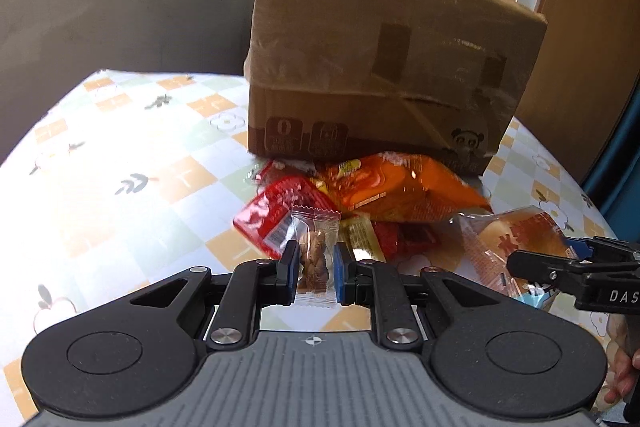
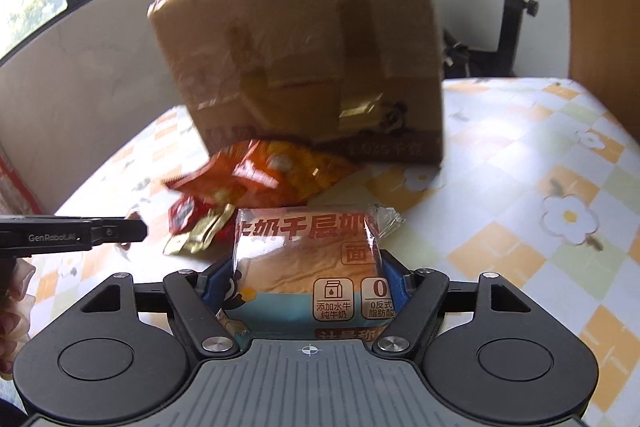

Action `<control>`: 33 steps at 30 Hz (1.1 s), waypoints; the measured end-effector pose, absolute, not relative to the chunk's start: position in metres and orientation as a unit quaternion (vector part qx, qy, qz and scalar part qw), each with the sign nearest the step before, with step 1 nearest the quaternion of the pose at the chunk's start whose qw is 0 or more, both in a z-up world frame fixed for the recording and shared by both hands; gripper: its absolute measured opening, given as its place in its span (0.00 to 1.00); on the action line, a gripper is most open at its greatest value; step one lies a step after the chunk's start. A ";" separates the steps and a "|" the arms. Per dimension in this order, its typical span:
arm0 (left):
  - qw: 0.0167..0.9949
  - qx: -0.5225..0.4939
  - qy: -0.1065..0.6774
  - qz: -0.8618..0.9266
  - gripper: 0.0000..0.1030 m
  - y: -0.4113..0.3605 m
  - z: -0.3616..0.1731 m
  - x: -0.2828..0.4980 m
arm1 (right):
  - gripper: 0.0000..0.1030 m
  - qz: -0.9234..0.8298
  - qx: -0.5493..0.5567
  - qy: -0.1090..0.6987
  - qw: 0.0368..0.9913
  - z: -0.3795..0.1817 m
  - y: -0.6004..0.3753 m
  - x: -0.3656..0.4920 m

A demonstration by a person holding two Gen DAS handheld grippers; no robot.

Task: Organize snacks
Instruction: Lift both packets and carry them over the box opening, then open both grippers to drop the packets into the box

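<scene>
Checked flower-print tablecloth [image 1: 120,155] carrying a tall brown cardboard box [image 1: 380,59] and a snack heap.

Left wrist view: left gripper [image 1: 316,267] pinching a small clear nut packet [image 1: 314,255], lifting it before an orange crinkly snack bag [image 1: 400,187]. Right wrist view: right gripper [image 2: 306,279] clamping a clear-wrapped layered bread pack [image 2: 308,267], in front of the box.

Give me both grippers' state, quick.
Left gripper: shut on a small clear snack packet.
Right gripper: shut on a wrapped bread pack.
</scene>
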State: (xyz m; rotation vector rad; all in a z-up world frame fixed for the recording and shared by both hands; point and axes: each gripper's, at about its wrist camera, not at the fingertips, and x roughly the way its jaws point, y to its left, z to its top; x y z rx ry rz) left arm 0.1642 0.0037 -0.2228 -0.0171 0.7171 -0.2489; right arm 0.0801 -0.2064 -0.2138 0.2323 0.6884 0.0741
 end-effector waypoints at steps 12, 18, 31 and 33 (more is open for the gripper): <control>0.960 -0.047 0.232 -0.152 0.18 0.020 -0.135 0.181 | 0.68 0.032 0.101 0.222 0.969 -0.127 -0.229 0.084; 0.969 -0.054 0.180 -0.159 0.18 0.019 -0.094 0.203 | 0.68 0.058 0.090 0.160 0.981 -0.070 -0.230 0.115; 0.968 -0.052 0.169 -0.176 0.18 -0.017 -0.059 0.306 | 0.68 0.027 -0.009 0.184 0.983 -0.049 -0.202 0.279; 0.966 -0.057 0.188 -0.169 0.18 -0.019 -0.067 0.318 | 0.68 0.019 -0.001 0.207 0.978 -0.061 -0.198 0.291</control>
